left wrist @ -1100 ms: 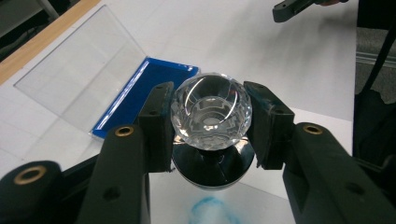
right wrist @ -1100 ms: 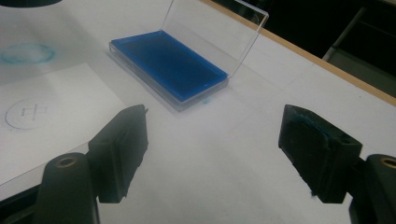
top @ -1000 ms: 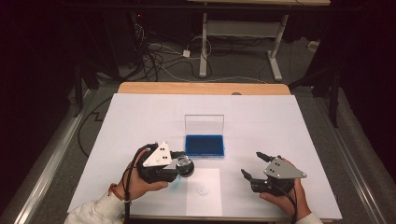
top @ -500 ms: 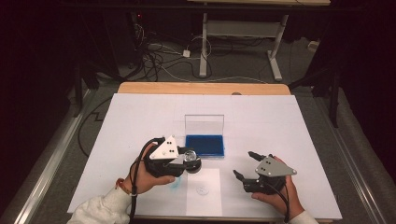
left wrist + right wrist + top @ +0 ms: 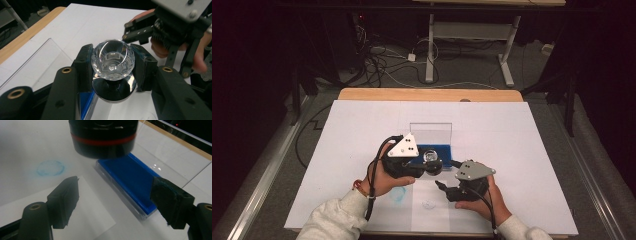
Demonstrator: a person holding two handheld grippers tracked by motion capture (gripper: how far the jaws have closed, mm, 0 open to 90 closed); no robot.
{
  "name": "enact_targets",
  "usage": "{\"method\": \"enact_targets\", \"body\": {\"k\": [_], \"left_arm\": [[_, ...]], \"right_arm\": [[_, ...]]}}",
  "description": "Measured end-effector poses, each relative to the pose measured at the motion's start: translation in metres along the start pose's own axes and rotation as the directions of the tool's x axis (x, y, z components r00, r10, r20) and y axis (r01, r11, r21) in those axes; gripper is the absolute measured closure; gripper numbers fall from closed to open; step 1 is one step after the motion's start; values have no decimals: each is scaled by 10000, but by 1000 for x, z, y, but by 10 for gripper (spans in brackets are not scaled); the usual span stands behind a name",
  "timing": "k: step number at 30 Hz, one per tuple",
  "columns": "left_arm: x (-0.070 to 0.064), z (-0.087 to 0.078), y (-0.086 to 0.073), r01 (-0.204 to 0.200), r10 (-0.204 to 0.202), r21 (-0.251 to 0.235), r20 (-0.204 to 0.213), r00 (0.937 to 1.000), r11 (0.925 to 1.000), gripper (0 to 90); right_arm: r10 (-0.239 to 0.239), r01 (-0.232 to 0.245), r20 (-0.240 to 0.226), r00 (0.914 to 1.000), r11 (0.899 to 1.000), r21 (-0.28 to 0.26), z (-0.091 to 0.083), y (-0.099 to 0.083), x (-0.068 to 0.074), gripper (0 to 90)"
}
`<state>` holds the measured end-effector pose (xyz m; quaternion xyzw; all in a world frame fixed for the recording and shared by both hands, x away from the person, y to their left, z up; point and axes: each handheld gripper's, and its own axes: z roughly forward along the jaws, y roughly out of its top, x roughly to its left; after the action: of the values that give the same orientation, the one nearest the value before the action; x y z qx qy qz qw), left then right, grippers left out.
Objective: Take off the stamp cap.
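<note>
— Where's your left gripper [image 5: 428, 165]?

— It's clamped on the crystal-knobbed stamp [image 5: 113, 60], which hangs above the near edge of the blue ink pad [image 5: 130, 177]. A blue ring print [image 5: 50, 168] already marks the white sheet [image 5: 362, 130].

— So what step are you on?

— Looks like inking or stamping. Your right gripper [image 5: 115, 200] waits with jaws spread, holding nothing, just beside the pad. Next, I'd guess, lower the stamp squarely.
</note>
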<state>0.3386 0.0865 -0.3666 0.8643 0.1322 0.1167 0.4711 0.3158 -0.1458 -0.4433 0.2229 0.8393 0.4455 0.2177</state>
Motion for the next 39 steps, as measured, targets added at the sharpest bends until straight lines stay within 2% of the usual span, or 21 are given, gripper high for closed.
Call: {"method": "enact_targets", "body": {"k": [4, 6, 12, 17, 21, 26, 31, 38, 39], "left_arm": [[1, 1, 2, 66, -65, -77, 76, 10000, 9999, 546], [2, 1, 2, 71, -70, -109, 81, 9999, 9999, 546], [3, 3, 1, 92, -91, -95, 69, 9999, 9999, 546], [1, 3, 1, 85, -83, -133, 136, 9999, 9999, 546], [1, 4, 0, 67, -66, -63, 134, 9999, 10000, 546], [2, 4, -2, 140, -138, -78, 178, 9997, 9999, 546], [1, 5, -3, 142, -140, -59, 278, 9995, 9999, 546], [0, 5, -6, 262, -260, -52, 381, 9989, 9996, 546], [1, 6, -6, 425, -420, -113, 404, 9983, 9990, 546]], "right_arm": [[277, -274, 121, 9995, 9994, -233, 9, 6, 0, 233], [428, -426, 41, 9991, 9981, -440, 11, 10, 0, 236], [402, -410, -111, 9991, 9950, -915, 15, 18, 4, 285], [190, -197, -86, 9998, 9954, -938, 19, 18, 8, 368], [232, -235, -37, 9997, 9941, -1059, 17, 18, 8, 371], [181, -178, 16, 9998, 9948, -1000, 17, 17, 8, 383], [87, -99, -134, 9999, 9958, -912, 16, 16, 8, 390], [-264, 257, -198, 9995, 9991, -347, 13, 18, 9, 393], [-372, 366, -180, 9991, 9989, -302, 12, 19, 9, 394]]}}
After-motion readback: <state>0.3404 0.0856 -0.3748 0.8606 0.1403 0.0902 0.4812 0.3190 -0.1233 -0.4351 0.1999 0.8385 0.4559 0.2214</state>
